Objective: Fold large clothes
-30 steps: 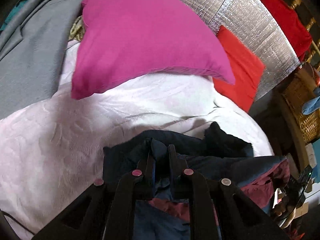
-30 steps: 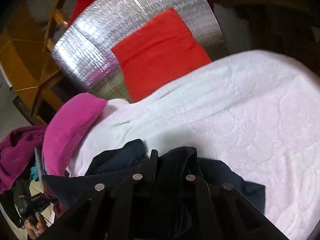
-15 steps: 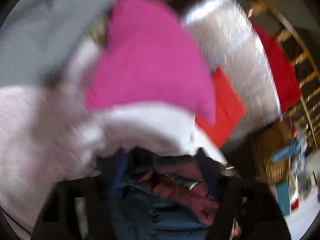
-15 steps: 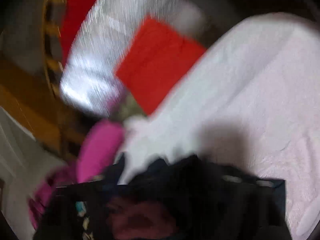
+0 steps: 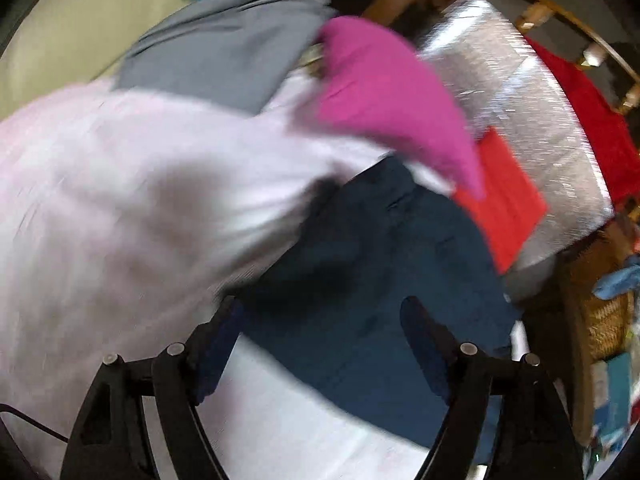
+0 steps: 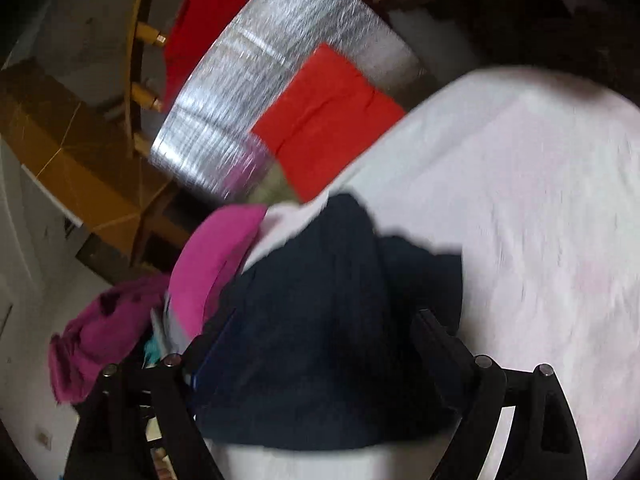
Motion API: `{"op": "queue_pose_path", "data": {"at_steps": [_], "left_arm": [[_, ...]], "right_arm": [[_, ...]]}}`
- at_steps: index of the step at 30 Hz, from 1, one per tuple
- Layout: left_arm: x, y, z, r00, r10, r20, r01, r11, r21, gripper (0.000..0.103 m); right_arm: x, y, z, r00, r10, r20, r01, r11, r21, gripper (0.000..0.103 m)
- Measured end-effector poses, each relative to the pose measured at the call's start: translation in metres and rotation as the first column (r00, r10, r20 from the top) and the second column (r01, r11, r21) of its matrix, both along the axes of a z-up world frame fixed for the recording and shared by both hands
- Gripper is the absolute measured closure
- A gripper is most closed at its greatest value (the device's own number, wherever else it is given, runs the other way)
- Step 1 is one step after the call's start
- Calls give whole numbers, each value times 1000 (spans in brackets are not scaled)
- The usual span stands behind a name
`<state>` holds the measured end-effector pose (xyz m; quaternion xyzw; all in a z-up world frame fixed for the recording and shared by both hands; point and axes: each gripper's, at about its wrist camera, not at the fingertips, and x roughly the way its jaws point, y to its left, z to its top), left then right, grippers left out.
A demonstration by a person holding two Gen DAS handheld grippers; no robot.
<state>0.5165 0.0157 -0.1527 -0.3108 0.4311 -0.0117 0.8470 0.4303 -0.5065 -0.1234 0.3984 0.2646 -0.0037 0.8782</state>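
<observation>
A dark navy garment (image 5: 372,280) lies spread on the pale pink bedcover (image 5: 120,200); it also shows in the right wrist view (image 6: 320,340). My left gripper (image 5: 320,312) is open, its jaws wide apart, hovering just above the garment's near edge and holding nothing. My right gripper (image 6: 324,324) is also open, jaws wide apart over the garment, which fills the gap between the fingers. Both views are motion-blurred.
A magenta pillow (image 5: 384,96) and a grey cloth (image 5: 224,52) lie at the head of the bed. A silver foil panel (image 5: 532,112) with a red cloth (image 5: 504,196) stands behind. A wicker basket (image 5: 600,312) is at right. A magenta garment (image 6: 100,332) lies off the bed.
Both grippers were shut on the bunched navy garment a second ago. They have since opened and let go, and the garment now lies spread flat on the bedcover.
</observation>
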Motion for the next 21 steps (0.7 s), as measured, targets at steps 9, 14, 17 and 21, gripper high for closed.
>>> {"op": "queue_pose_path", "data": {"at_steps": [9, 14, 17, 21], "left_arm": [[6, 18, -38, 995, 53, -82, -61, 994, -93, 22], [26, 10, -50, 996, 38, -82, -54, 977, -207, 22], [28, 12, -54, 996, 49, -69, -64, 971, -229, 22], [38, 10, -57, 996, 57, -62, -71, 969, -238, 22]], "right_arm": [[-18, 45, -69, 997, 20, -74, -7, 985, 173, 14], [1, 39, -97, 992, -36, -121, 62, 974, 216, 14], [11, 30, -108, 990, -79, -120, 107, 963, 249, 15], [25, 19, -109, 987, -116, -107, 139, 962, 235, 16]]}}
